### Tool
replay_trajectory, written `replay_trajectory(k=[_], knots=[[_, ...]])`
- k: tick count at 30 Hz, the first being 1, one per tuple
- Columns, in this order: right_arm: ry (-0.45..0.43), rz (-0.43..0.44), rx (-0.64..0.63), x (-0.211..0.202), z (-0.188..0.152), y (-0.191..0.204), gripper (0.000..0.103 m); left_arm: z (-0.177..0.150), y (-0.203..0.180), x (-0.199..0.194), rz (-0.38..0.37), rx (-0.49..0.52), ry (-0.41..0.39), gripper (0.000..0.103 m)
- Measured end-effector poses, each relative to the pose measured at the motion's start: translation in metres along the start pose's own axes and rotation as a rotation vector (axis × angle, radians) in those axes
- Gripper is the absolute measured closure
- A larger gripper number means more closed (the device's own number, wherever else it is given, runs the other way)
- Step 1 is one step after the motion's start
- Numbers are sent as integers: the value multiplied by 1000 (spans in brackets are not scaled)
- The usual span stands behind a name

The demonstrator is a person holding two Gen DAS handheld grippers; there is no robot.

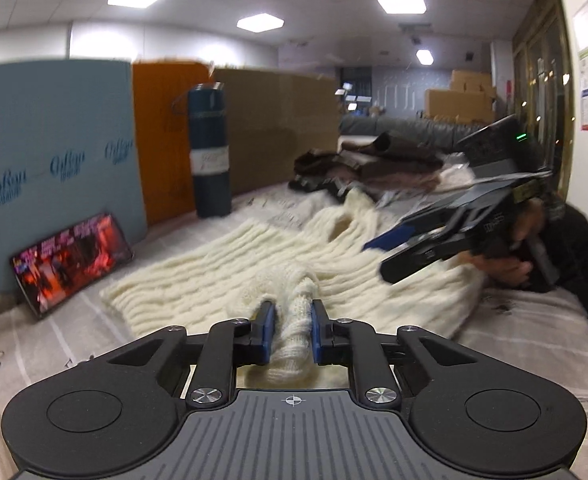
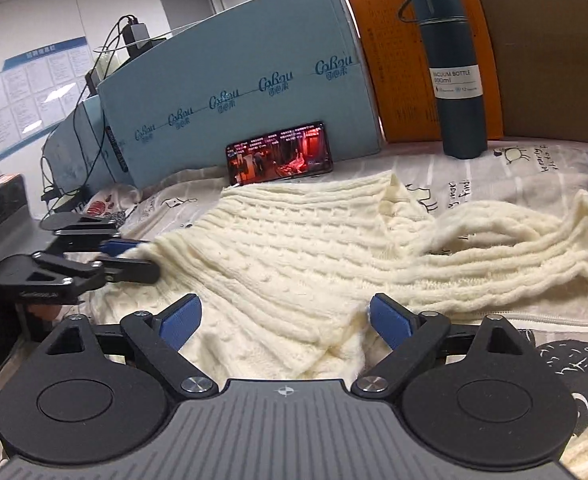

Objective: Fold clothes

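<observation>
Across a surface covered with a pale printed sheet (image 2: 534, 184), bearing small cartoon drawings and scrawled lettering too warped to read, a cream cable-knit sweater (image 2: 294, 248) lies spread out, one sleeve reaching toward the right edge. Along the far edge stand a light blue box (image 2: 233, 92) printed with a repeated logo that looks like "CoRou", an orange board (image 2: 390, 52) and brown cardboard (image 2: 542, 40). A phone (image 2: 279, 157) with a reddish video on its screen leans against the blue box, and a dark teal flask (image 2: 454, 76) stands before the orange board, its white label reading "VACUUM BOTTLE 500ml". In the left wrist view a heap of brown and dark clothes (image 1: 374, 164) sits at the far right corner; beyond are stacked cardboard boxes (image 1: 462, 96), lit ceiling panels (image 1: 402, 3) and posters on the walls. The left gripper (image 1: 289, 320) pinches a bunched fold of the sweater between its blue pads, at the garment's left edge. The right gripper (image 2: 283, 312) hovers above the near part of the sweater with its jaws spread wide, holding nothing.
</observation>
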State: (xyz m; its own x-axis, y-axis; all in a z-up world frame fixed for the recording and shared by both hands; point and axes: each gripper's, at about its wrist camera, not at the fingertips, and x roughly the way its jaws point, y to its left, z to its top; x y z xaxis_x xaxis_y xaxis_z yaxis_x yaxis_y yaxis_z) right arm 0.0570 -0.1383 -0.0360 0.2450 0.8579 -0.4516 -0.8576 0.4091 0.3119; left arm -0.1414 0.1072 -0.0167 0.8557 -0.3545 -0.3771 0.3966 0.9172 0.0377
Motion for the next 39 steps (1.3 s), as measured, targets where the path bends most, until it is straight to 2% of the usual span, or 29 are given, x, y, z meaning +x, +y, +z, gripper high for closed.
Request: replay_trajectory(k=[5, 6, 8, 9, 10, 13, 17, 20, 21, 23, 24, 25, 26, 27, 28, 33, 34, 35, 36, 37, 38, 39], knots=[[2, 84, -3, 1, 4, -3, 9, 0, -21, -30, -22, 17, -66, 88], [-3, 110, -3, -1, 4, -3, 16, -1, -24, -35, -23, 17, -74, 88], [-24, 137, -20, -7, 3, 1, 36, -4, -29, -43, -13, 17, -83, 88], [-34, 149, -30, -11, 2, 4, 54, -6, -32, -46, -7, 17, -83, 88], [-44, 175, -39, -15, 2, 7, 67, -8, -35, -50, -2, 17, -81, 88], [-92, 231, -104, -38, -5, 23, 77, -16, -44, -62, 6, 13, -73, 87], [-114, 285, -210, -76, -27, 50, 77, -26, -54, -78, -11, -16, -36, 79], [-73, 296, -272, -93, -46, 66, 75, -30, -60, -92, -43, -37, -24, 55], [-58, 295, -283, -97, -52, 69, 71, -29, -61, -100, -58, -44, -48, 48], [-34, 288, -292, -103, -63, 73, 62, -25, -64, -115, -64, -46, -118, 43], [-27, 290, -291, -107, -68, 74, 57, -22, -64, -121, -53, -51, -152, 36], [-25, 298, -286, -110, -72, 75, 51, -18, -64, -122, -34, -68, -184, 26], [-26, 304, -281, -114, -75, 75, 47, -15, -63, -124, -15, -84, -217, 21], [-32, 308, -275, -118, -78, 75, 39, -12, -63, -125, 9, -104, -242, 13], [-41, 309, -269, -121, -80, 75, 32, -9, -62, -120, 50, -123, -242, 11], [-101, 271, -217, -136, -83, 70, 23, -3, -62, -82, 318, -84, -93, 10], [-107, 251, -199, -137, -83, 67, 23, -4, -58, -81, 349, -119, -82, 10], [-113, 236, -179, -139, -84, 65, 23, -7, -52, -85, 348, -187, -96, 10], [-117, 232, -155, -140, -85, 62, 23, -13, -42, -91, 308, -301, -119, 10], [-117, 244, -132, -141, -87, 60, 23, -21, -30, -96, 232, -440, -139, 10], [-115, 263, -115, -141, -89, 58, 23, -30, -22, -97, 156, -541, -149, 10], [-114, 282, -99, -141, -91, 57, 23, -37, -19, -96, 104, -594, -153, 10]])
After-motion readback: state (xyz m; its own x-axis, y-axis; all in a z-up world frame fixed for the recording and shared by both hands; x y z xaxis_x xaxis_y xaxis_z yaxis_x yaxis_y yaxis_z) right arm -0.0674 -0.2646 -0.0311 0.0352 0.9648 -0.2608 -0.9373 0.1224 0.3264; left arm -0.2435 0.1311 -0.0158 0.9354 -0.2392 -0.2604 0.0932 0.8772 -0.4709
